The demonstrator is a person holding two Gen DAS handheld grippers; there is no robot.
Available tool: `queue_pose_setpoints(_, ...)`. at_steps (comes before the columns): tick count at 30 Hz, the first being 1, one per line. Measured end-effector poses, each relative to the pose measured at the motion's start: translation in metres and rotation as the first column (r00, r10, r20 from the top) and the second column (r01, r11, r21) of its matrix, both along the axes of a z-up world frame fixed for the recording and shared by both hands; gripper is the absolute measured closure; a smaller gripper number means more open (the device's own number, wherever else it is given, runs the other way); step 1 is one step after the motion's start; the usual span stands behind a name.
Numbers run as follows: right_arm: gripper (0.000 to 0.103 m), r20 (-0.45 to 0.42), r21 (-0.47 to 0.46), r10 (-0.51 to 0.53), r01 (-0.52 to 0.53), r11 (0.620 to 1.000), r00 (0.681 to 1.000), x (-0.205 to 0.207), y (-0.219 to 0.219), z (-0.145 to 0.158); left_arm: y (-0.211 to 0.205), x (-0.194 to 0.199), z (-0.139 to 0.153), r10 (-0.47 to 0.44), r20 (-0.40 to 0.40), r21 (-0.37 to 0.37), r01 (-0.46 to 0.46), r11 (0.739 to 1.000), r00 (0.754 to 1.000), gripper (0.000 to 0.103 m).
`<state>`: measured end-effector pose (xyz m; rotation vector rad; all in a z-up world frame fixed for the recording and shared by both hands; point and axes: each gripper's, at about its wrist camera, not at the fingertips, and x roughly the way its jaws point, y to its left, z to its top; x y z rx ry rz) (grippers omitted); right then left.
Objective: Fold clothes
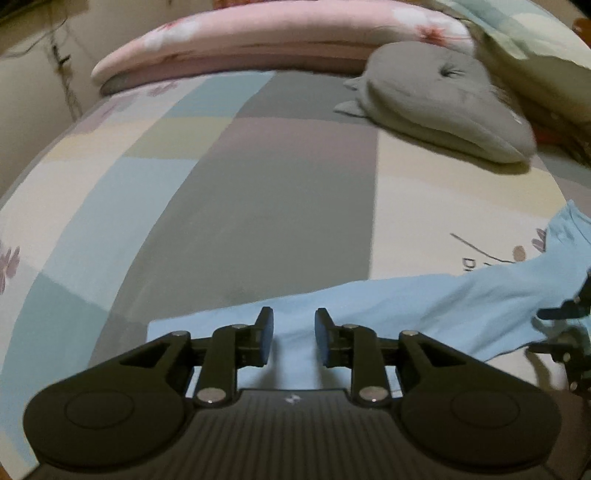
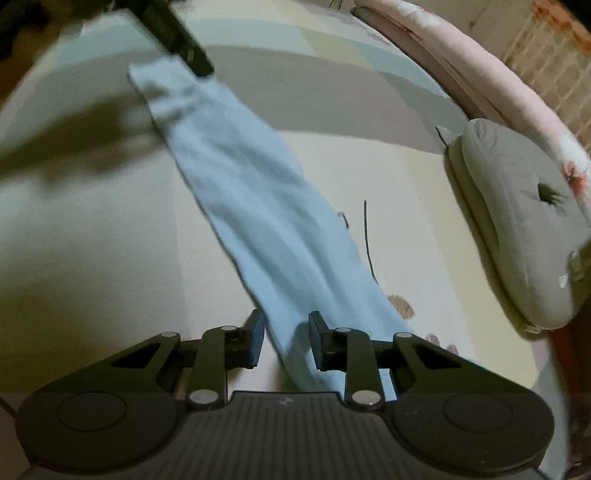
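A light blue garment lies folded into a long narrow strip on the bed's patchwork sheet. In the left wrist view my left gripper is open just above one end of the strip, with nothing between its fingers. In the right wrist view the same garment runs from far left down to my right gripper, which is open over its near end. The left gripper's dark body shows at the strip's far end. The right gripper shows at the left wrist view's right edge.
A grey cushion lies on the bed past the garment, also in the right wrist view. A pink floral pillow lines the far edge. A green checked quilt sits at the far right. A wall is at left.
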<state>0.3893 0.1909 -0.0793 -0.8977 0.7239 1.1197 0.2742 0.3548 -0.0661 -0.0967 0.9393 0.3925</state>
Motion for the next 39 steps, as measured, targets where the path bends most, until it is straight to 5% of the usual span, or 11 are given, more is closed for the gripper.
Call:
queue_pose_setpoints(7,0.081,-0.094,0.065,-0.162,0.168,0.984,0.982,0.056,0.001,0.023,-0.024,0.035,-0.002,-0.134,0.006,0.022,0.134,0.991,0.991,0.072)
queue_pose_setpoints(10,0.081,-0.14,0.027,-0.178,0.184,0.983,0.974,0.089,0.006,0.021,-0.024,0.053,-0.005,-0.149,0.01,0.001,0.149,0.989,0.989,0.064)
queue_pose_setpoints(16,0.081,-0.131,-0.045,-0.179,0.174,0.984,0.975,0.149,0.0,0.014,-0.035,0.077,-0.009,-0.194,0.012,-0.042,0.194,0.98,0.981,0.064)
queue_pose_setpoints(25,0.076,-0.181,-0.177,0.115,-0.147,0.973,0.977,0.181,-0.024,0.001,-0.077,0.091,-0.014,-0.376,-0.008,-0.129,0.372,0.919,0.927,0.063)
queue_pose_setpoints(32,0.064,-0.239,-0.241,0.358,-0.412,0.879,0.903,0.177,-0.008,-0.008,-0.126,0.087,-0.024,-0.521,-0.056,-0.176,0.505,0.845,0.852,0.061)
queue_pose_setpoints(35,0.064,-0.273,-0.275,0.392,-0.462,0.843,0.878,0.176,-0.01,-0.012,-0.135,0.083,-0.033,-0.513,-0.075,-0.208,0.49,0.847,0.855,0.061)
queue_pose_setpoints(36,0.065,-0.278,-0.281,0.396,-0.469,0.837,0.875,0.175,-0.012,-0.012,-0.136,0.083,-0.035,-0.506,-0.078,-0.221,0.48,0.849,0.859,0.061)
queue_pose_setpoints(39,0.099,-0.282,-0.282,0.375,-0.45,0.847,0.883,0.172,-0.017,-0.011,-0.14,0.083,-0.036,-0.499,-0.083,-0.231,0.471,0.851,0.863,0.061)
